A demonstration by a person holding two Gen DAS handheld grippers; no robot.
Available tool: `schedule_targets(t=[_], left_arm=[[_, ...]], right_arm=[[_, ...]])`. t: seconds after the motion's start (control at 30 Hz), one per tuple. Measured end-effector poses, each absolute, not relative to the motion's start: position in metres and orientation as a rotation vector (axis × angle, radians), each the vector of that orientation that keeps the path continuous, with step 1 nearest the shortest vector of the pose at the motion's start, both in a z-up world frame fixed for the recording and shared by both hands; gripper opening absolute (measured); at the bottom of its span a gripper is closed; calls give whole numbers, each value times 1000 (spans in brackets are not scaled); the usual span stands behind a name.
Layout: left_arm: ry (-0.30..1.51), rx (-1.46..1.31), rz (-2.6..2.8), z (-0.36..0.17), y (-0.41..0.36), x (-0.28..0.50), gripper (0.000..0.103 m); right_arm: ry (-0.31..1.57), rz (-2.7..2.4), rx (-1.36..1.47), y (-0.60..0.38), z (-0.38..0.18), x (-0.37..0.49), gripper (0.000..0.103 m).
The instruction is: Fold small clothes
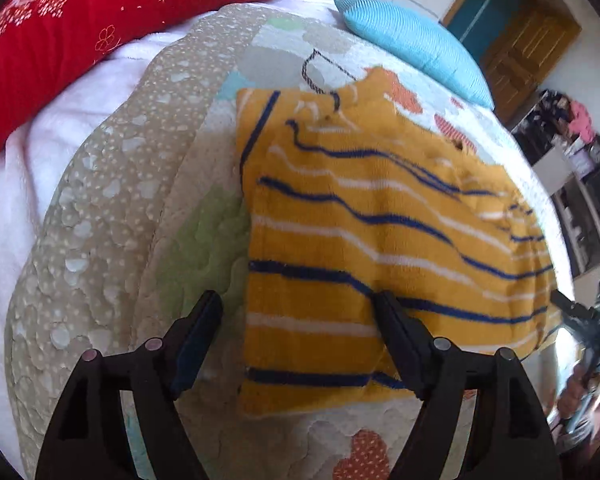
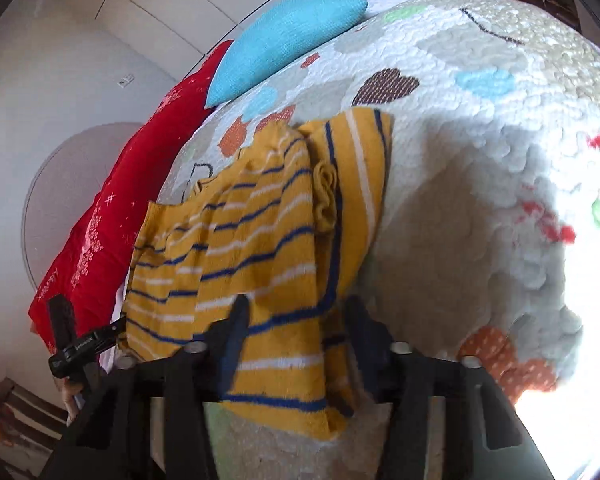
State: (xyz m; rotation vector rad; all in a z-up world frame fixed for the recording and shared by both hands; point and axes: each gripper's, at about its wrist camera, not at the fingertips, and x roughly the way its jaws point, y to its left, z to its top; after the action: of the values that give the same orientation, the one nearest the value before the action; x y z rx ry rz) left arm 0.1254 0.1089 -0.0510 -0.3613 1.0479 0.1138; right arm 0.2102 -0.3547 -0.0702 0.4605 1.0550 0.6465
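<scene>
Spread on the quilted bed point(image 1: 112, 208), the striped top point(image 1: 364, 216) is mid-fold: my left tongs point(image 1: 296, 312) gape wide astride its edge, my right tongs point(image 2: 296, 316) stand apart around its hem, so next I judge both must pinch and carry it over.

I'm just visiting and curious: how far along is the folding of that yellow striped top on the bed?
Partway, I'd say. Done: the yellow striped top lies on the quilt, one side apparently already folded over. In hand: the left gripper and right gripper straddle its near edge, both open, gripping nothing yet. Left: the remaining folds into a compact bundle.
</scene>
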Motion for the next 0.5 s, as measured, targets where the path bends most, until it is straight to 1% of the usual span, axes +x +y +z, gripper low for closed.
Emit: schedule_targets(t=[0.03, 0.07, 0.1, 0.23, 0.27, 0.3, 0.33, 0.37, 0.4, 0.43, 0.47, 0.5], left_arm=[[1069, -283, 155, -52, 104, 128, 50], [1083, -243, 171, -50, 103, 130, 44], [1087, -238, 181, -46, 104, 131, 41], [1076, -144, 253, -32, 102, 130, 41], [1074, -126, 259, -31, 101, 129, 43], [1072, -110, 267, -32, 100, 126, 45], [1069, -100, 275, -32, 100, 123, 47], [1063, -97, 287, -32, 101, 120, 52], [1052, -104, 294, -32, 103, 115, 54], [1038, -129, 293, -31, 106, 110, 55], [1030, -155, 291, -30, 110, 105, 57], [1019, -179, 295, -29, 114, 99, 62]], right_arm=[[1065, 648, 444, -351, -73, 207, 9], [1075, 619, 418, -351, -75, 207, 7], [1080, 591, 391, -352, -75, 208, 6], [1056, 473, 305, -362, -68, 212, 6], [1054, 455, 280, -364, -69, 211, 6], [1056, 443, 257, -363, -69, 211, 12], [1055, 433, 231, -361, -69, 209, 14], [1049, 425, 207, -361, -69, 207, 20], [1040, 418, 188, -360, -67, 205, 26], [1031, 408, 174, -362, -65, 203, 30], [1024, 397, 169, -365, -63, 202, 38], [1019, 386, 175, -369, -60, 200, 44]])
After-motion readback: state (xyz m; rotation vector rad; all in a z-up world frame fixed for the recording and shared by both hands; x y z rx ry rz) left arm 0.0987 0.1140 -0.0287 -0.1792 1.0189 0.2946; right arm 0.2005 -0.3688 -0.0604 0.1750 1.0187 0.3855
